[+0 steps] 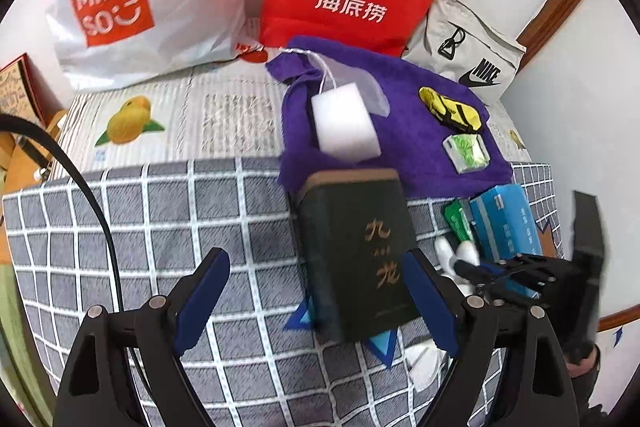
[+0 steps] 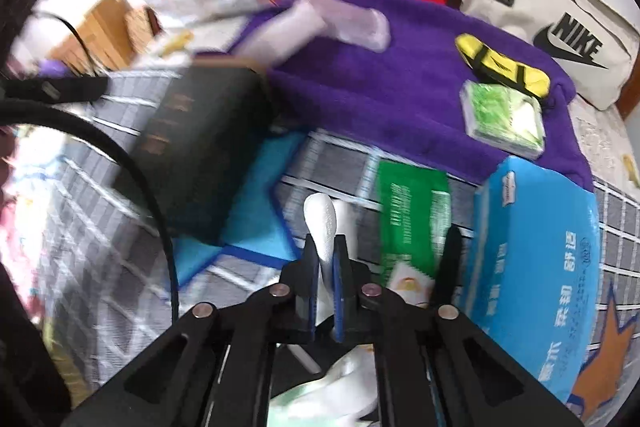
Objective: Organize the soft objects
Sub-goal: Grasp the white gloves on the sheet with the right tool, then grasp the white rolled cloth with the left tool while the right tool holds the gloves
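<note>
while pinched in the right claw (image 2: 326,267), white soft toy (image 2: 320,223) juts forward, left claw (image 1: 316,291) wide, empty

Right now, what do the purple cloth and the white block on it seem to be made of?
Purple cloth: probably fleece or terry fabric; matte, fuzzy, with soft folds. White block: probably foam sponge; matte, plain, with rounded edges, though the blur leaves this uncertain.

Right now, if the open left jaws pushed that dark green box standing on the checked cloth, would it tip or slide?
Probably tip. The dark green box stands upright, taller than wide, so a high push should topple it. The checked cloth under it looks soft, so sliding seems unlikely. Its sharp edges suggest it is rigid and would not crush.
</note>
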`<state>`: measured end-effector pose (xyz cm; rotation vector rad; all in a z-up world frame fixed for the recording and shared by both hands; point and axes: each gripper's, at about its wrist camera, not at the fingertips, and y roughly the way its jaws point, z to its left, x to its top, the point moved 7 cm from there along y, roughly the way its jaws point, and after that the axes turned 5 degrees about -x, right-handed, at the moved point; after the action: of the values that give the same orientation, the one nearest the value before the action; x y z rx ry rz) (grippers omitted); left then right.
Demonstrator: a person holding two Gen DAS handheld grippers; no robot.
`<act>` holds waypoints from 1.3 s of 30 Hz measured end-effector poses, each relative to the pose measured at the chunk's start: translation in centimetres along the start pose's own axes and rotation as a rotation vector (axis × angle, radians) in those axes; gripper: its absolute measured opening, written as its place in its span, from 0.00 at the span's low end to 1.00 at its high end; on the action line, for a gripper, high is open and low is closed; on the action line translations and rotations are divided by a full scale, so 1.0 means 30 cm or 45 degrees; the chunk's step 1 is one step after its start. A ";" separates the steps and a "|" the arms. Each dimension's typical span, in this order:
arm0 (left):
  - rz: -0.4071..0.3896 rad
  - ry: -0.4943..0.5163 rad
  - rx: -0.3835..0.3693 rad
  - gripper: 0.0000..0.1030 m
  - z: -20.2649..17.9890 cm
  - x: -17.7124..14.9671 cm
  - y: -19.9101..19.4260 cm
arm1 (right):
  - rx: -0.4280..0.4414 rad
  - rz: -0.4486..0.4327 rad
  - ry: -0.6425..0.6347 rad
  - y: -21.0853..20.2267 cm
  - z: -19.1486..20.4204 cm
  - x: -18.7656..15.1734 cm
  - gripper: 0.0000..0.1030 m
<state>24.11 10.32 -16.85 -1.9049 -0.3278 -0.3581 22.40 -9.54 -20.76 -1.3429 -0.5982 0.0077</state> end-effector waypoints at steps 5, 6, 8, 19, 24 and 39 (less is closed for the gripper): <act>0.007 -0.022 0.019 0.85 0.014 -0.061 0.002 | 0.055 -0.084 -0.002 -0.115 0.039 0.023 0.05; 0.010 -0.027 0.012 0.85 0.013 -0.072 0.004 | 0.058 -0.102 -0.001 -0.143 0.044 0.026 0.05; 0.019 -0.030 0.001 0.85 0.005 -0.097 0.011 | 0.074 -0.129 0.006 -0.180 0.047 0.034 0.06; 0.011 0.021 -0.018 0.85 -0.078 -0.216 -0.023 | 0.082 -0.252 0.020 -0.317 0.039 0.059 0.05; 0.025 0.010 -0.031 0.85 -0.102 -0.268 -0.026 | 0.099 -0.291 0.039 -0.368 0.020 0.052 0.05; 0.066 0.042 -0.072 0.85 -0.191 -0.360 0.014 | 0.118 -0.443 0.097 -0.560 -0.046 0.033 0.06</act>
<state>13.87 4.21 -19.57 -1.9573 -0.2480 -0.3672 18.27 -14.65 -5.20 -1.1308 -0.7506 -0.2937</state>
